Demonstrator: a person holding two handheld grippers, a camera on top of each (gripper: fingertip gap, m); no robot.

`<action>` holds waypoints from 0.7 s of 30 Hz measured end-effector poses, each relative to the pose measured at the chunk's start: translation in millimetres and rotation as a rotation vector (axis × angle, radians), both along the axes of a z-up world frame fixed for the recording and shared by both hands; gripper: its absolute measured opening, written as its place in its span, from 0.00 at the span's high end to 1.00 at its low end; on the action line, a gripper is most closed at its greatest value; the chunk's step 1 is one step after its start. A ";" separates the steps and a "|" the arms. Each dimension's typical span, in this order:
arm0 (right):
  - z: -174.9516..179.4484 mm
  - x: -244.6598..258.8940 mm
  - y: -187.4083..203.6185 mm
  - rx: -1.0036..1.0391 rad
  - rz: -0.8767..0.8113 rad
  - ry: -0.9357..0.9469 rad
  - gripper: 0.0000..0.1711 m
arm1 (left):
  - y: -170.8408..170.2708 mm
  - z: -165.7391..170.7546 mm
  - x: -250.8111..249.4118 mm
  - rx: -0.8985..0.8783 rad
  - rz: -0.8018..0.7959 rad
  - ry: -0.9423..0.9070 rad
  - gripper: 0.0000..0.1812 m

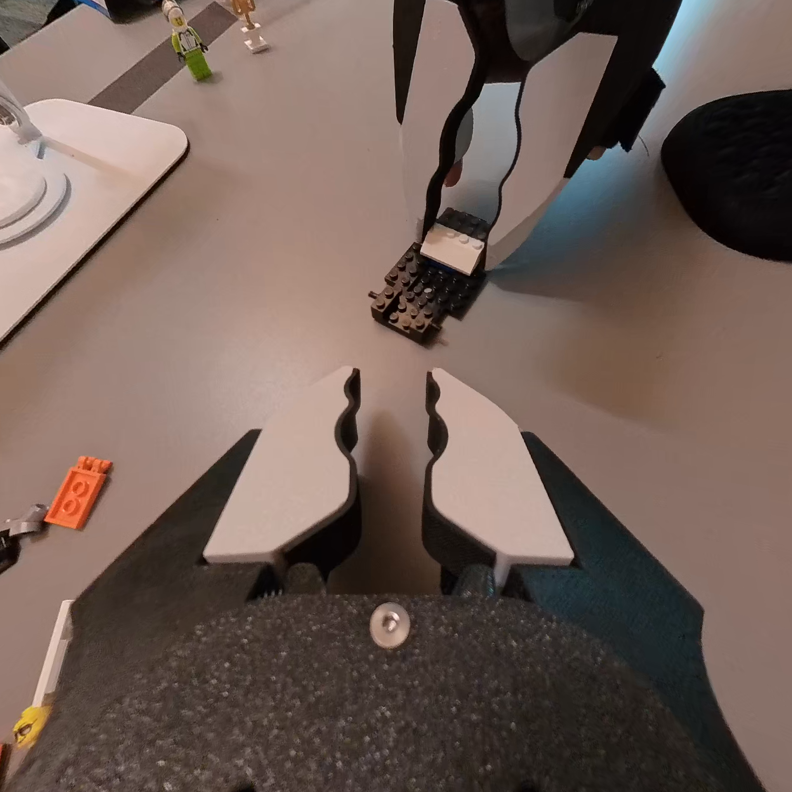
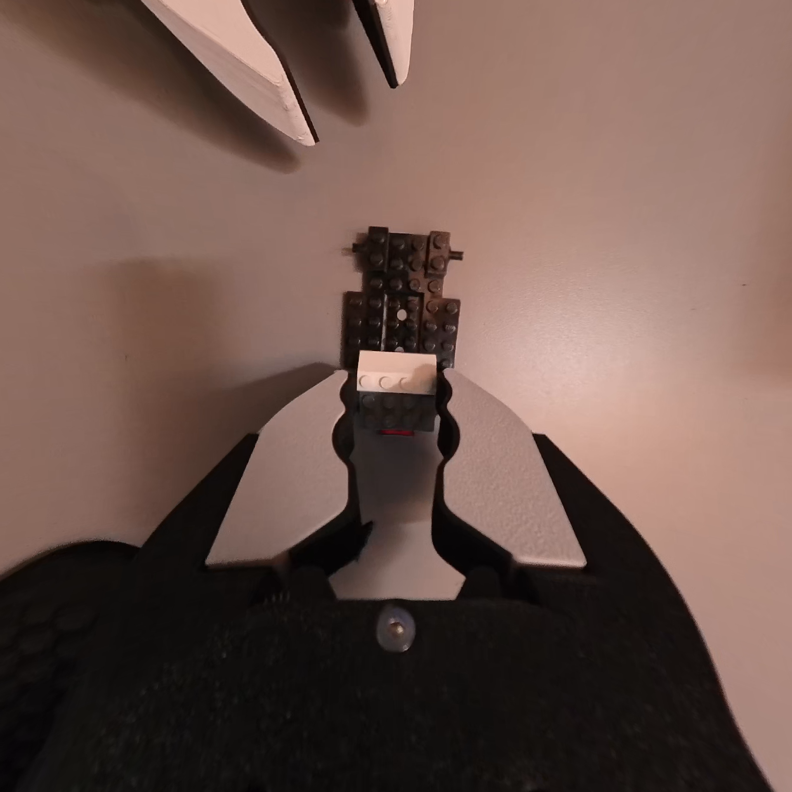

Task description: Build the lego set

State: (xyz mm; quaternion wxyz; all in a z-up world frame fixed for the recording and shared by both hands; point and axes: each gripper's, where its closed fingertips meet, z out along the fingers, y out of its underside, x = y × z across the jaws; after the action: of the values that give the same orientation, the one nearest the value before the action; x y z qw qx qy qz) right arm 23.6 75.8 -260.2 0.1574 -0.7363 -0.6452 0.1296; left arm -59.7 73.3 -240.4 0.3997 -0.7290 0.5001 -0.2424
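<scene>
A black studded Lego chassis [image 1: 422, 295] with axle pins lies flat on the grey table. A white sloped brick [image 1: 450, 257] sits on its far end. My right gripper [image 1: 456, 242] comes down from above, and its fingers press on both sides of the white brick. In the right wrist view the white brick [image 2: 396, 377] sits between the tips of the right gripper [image 2: 396, 379], with the chassis [image 2: 403, 300] stretching ahead and a small red piece [image 2: 396, 433] at its near end. My left gripper [image 1: 392, 377] is open and empty, just short of the chassis. It also shows in the right wrist view [image 2: 350, 112].
A green minifigure [image 1: 190, 47] and a gold trophy on a white base [image 1: 253, 30] stand at the far left. A white stand base [image 1: 94, 141] is at left. An orange hinge plate [image 1: 77, 493], grey part [image 1: 25, 518] and yellow head [image 1: 30, 724] lie near left. A black round object [image 1: 737, 171] is at right. The left gripper's tips are roughly 9 centimeters from the right gripper's.
</scene>
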 end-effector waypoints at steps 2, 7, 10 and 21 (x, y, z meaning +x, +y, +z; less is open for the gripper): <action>1.5 -0.5 0.3 -0.002 -0.004 0.012 0.78 | 0.2 -0.2 -0.3 0.000 0.001 0.000 0.84; 11.8 6.1 0.9 0.009 -0.019 0.037 0.75 | 0.2 0.0 0.5 0.000 -0.005 -0.005 0.83; 11.1 16.0 -1.6 0.024 -0.029 0.046 0.73 | 0.6 -0.2 2.7 -0.001 -0.014 -0.005 0.80; 6.2 11.0 -1.5 0.064 -0.027 0.160 0.73 | -1.8 -6.5 8.4 0.021 -0.030 0.044 0.80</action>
State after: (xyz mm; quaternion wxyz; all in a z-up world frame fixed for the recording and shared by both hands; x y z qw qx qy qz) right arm 34.6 74.3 -254.0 0.2337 -0.7268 -0.6244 0.1654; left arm -51.3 71.5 -246.9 0.3924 -0.7225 0.5221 -0.2268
